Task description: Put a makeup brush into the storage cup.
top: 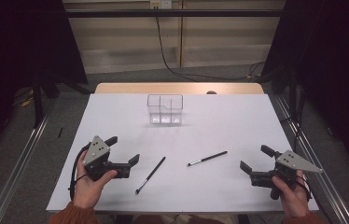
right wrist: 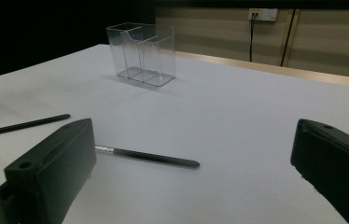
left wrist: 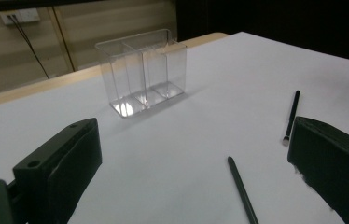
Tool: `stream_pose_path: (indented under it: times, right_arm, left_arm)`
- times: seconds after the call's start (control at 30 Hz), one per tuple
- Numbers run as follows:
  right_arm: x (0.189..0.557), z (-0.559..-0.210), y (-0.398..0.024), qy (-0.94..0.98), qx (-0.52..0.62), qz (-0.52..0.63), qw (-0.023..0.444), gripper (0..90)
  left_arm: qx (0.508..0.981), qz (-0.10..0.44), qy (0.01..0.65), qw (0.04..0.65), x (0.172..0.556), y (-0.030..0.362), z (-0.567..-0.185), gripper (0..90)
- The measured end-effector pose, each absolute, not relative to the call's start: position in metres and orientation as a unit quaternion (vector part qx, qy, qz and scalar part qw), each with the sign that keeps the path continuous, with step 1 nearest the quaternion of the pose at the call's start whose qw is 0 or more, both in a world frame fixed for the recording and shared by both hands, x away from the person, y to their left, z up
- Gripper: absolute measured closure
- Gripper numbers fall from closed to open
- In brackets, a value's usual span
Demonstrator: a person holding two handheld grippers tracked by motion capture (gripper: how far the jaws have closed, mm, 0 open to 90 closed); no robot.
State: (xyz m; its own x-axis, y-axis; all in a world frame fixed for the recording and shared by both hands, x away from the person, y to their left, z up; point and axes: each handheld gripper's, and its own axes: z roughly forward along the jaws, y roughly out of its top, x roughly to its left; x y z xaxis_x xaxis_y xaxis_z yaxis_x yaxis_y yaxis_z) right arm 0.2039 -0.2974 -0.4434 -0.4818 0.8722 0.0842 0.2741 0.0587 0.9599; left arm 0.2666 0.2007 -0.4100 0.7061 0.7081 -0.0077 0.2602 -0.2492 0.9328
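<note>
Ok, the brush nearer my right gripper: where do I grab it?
Probably mid-handle. The right-hand brush lies flat on the table, tip toward the left gripper, so come straight down with the open right gripper, jaws across the thin shaft, clear of the bristles.

The white counter (top: 116, 112) has a bare wooden strip (top: 177, 88) along its far edge. Behind it a pale panelled wall (top: 126, 42) carries a white socket (top: 160, 4), from which a black cable (top: 163, 51) drops and trails across the grey floor (top: 238, 74). Black curtains (top: 18, 42) hang at both sides, and metal rails (top: 18, 158) run along the floor beside the counter.
</note>
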Motion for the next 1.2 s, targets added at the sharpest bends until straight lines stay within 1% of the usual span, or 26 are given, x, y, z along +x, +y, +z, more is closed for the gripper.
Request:
stream_pose_path:
  times: [0.1, 0.2, 0.43, 0.83, 0.93, 1.03, 1.1, 1.2]
  right_arm:
    - [0.203, -0.443, -0.297, 0.673, 0.425, 0.538, 0.277, 0.0]
    - [0.204, -0.443, -0.297, 0.674, 0.426, 0.537, 0.277, 0.0]
    - [0.206, -0.444, -0.297, 0.674, 0.428, 0.536, 0.275, 0.0]
    - [0.204, -0.444, -0.294, 0.680, 0.419, 0.536, 0.273, 0.0]
    - [0.205, -0.444, -0.294, 0.680, 0.420, 0.536, 0.273, 0.0]
    - [0.204, -0.444, -0.294, 0.680, 0.419, 0.536, 0.272, 0.0]
    - [0.204, -0.444, -0.294, 0.680, 0.420, 0.536, 0.272, 0.0]
    - [0.204, -0.444, -0.293, 0.682, 0.419, 0.535, 0.271, 0.0]
  left_arm:
    - [0.777, 0.205, 0.318, 0.503, 0.269, 0.199, -0.409, 2.6]
    - [0.780, 0.195, 0.322, 0.499, 0.273, 0.197, -0.408, 2.7]
    - [0.806, 0.168, 0.323, 0.466, 0.279, 0.197, -0.402, 3.6]
    - [0.853, 0.146, 0.317, 0.387, 0.285, 0.188, -0.402, 4.1]
    - [0.858, 0.143, 0.302, 0.391, 0.286, 0.187, -0.402, 4.7]
    - [0.863, 0.144, 0.303, 0.379, 0.288, 0.184, -0.404, 5.5]
    - [0.869, 0.136, 0.304, 0.366, 0.288, 0.182, -0.405, 5.6]
    - [0.884, 0.138, 0.307, 0.325, 0.290, 0.179, -0.404, 7.5]
